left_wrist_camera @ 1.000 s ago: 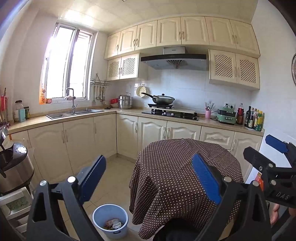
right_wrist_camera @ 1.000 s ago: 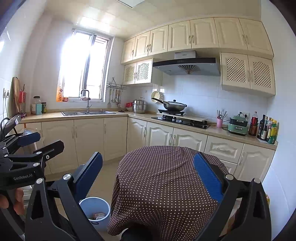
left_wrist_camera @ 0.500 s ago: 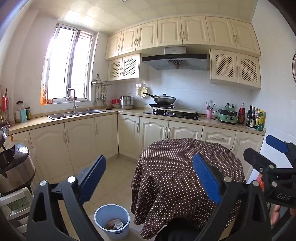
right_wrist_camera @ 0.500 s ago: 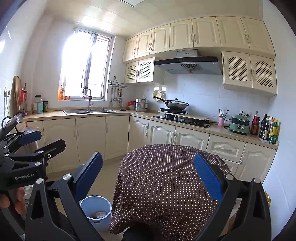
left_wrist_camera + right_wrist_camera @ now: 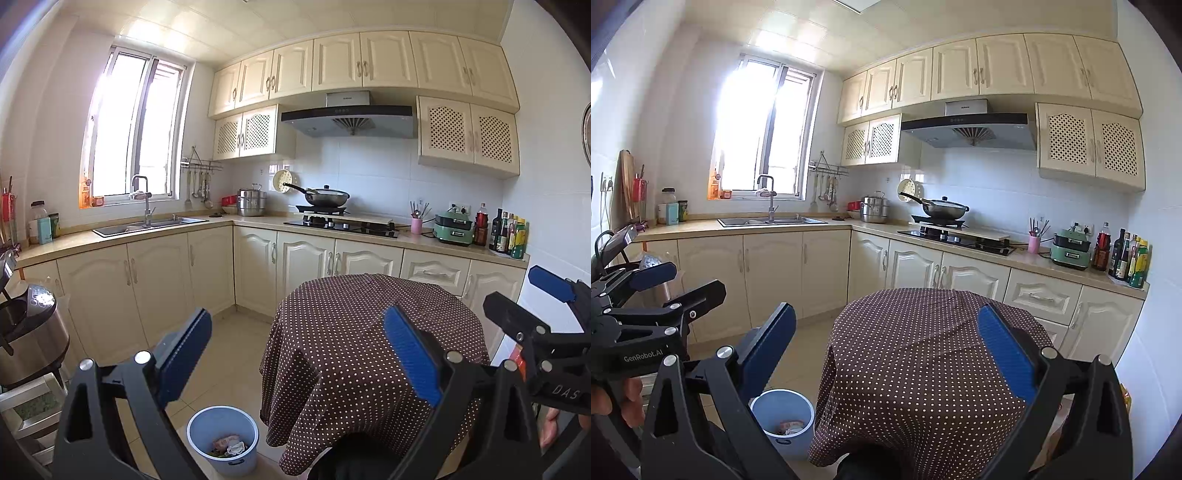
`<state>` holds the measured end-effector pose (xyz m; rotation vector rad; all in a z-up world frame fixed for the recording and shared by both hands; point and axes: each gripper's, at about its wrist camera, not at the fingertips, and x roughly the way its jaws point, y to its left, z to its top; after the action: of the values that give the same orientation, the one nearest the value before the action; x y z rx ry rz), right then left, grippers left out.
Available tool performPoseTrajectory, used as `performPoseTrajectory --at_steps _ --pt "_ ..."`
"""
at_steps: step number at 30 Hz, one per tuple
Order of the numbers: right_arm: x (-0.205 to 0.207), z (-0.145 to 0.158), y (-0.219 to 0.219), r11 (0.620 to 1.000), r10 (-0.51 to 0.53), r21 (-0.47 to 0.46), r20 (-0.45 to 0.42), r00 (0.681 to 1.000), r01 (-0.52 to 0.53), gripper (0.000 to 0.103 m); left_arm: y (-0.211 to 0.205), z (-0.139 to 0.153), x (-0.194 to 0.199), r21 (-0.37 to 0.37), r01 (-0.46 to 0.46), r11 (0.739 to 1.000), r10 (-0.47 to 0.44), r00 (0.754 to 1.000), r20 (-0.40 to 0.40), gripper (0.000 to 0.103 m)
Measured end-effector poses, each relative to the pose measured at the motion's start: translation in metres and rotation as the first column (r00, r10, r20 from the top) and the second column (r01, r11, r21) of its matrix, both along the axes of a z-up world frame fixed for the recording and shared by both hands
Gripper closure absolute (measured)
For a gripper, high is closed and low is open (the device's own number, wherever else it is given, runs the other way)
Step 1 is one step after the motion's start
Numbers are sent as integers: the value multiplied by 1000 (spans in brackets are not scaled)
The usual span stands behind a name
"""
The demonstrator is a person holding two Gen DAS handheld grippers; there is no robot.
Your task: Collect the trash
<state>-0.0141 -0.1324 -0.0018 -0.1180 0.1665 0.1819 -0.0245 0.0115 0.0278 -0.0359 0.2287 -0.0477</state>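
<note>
Holding both of my claws up in front of a round table draped in a brown cloth with white polka dots (image 5: 369, 332), and neither is gripping anything. My left gripper (image 5: 297, 350) has its 2 blue-padded fingers spread wide, and my right gripper (image 5: 886, 347) is spread just as wide, with nothing between the pads on either one. The tabletop looks bare from both wrist views. Down on the tiled floor, just beside the left edge of the tablecloth, sits a light blue round plastic bin (image 5: 222, 441), and there is crumpled trash (image 5: 229, 445) at the bottom of it, some whitish and pinkish scraps, too small to say exactly what. From the right wrist view the same bin shows up low between my left finger and the cloth. Behind the table, cream cabinets (image 5: 775, 273) run along the wall, with a dark wok (image 5: 327, 197) on the stove.
</note>
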Motion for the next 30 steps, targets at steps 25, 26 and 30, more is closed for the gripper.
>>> performPoseTrajectory --at_steps 25,26,30 --pt "-2 1 2 1000 8 2 -5 1000 -8 8 0 -4 5 10 10 1000 -10 1000 -11 10" --pt "-2 1 2 1000 8 2 -5 1000 -8 8 0 -5 5 11 11 1000 -11 1000 -11 10" --pt "-2 1 2 1000 8 2 -9 1000 -8 8 1 -6 5 9 13 1000 -13 1000 -13 10"
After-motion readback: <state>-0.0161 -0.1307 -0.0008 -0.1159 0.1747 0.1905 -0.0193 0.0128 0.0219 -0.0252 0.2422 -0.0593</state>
